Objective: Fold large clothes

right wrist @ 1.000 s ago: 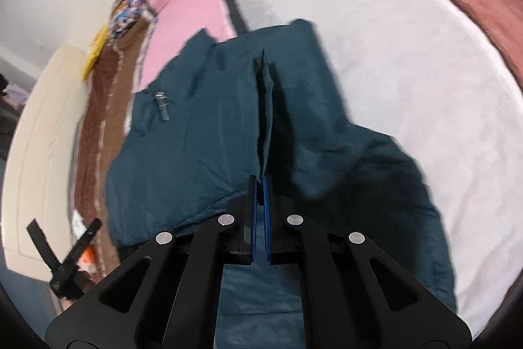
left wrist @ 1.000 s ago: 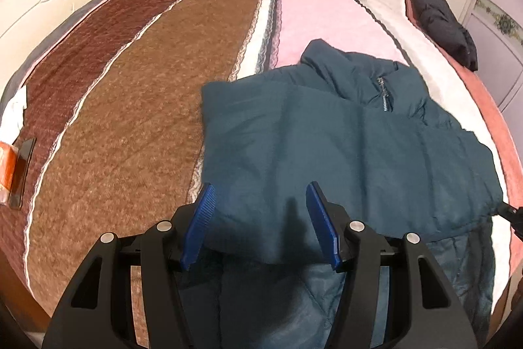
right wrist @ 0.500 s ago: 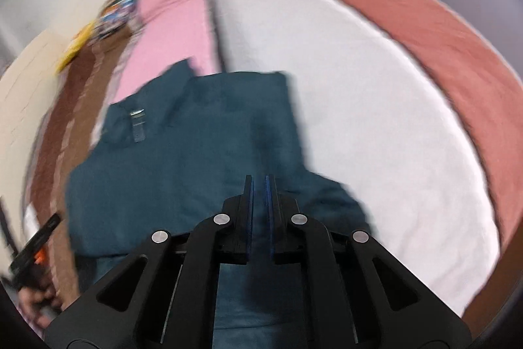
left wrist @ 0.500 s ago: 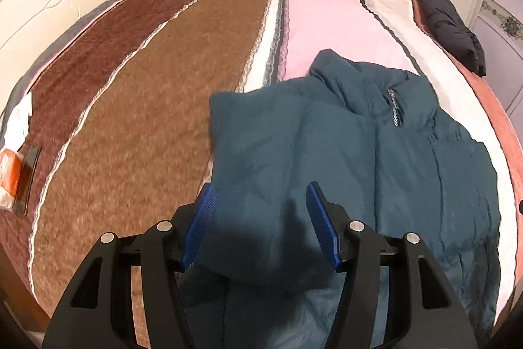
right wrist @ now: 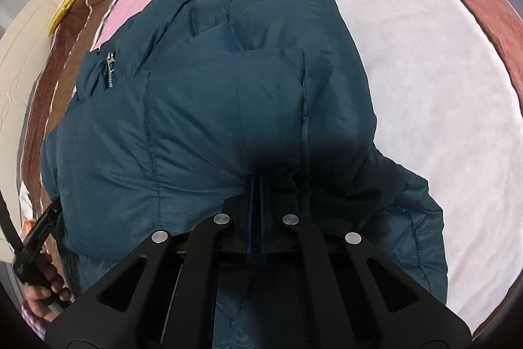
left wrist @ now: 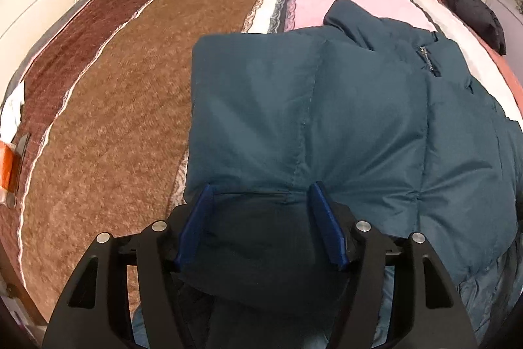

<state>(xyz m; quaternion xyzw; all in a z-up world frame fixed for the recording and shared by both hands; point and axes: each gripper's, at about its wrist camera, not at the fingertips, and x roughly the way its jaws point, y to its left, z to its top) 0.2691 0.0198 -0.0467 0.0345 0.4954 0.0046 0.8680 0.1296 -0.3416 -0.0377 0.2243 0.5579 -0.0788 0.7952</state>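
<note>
Left claw (left wrist: pixel 261 192) wide astride jacket (left wrist: pixel 327 120) hem

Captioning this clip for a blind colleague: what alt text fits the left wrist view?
A folded teal puffer jacket lies on a striped bedspread, with the left gripper low over its near edge, blue fingers spread wide and gripping nothing. A black garment lies at the bed's far right edge.
</note>
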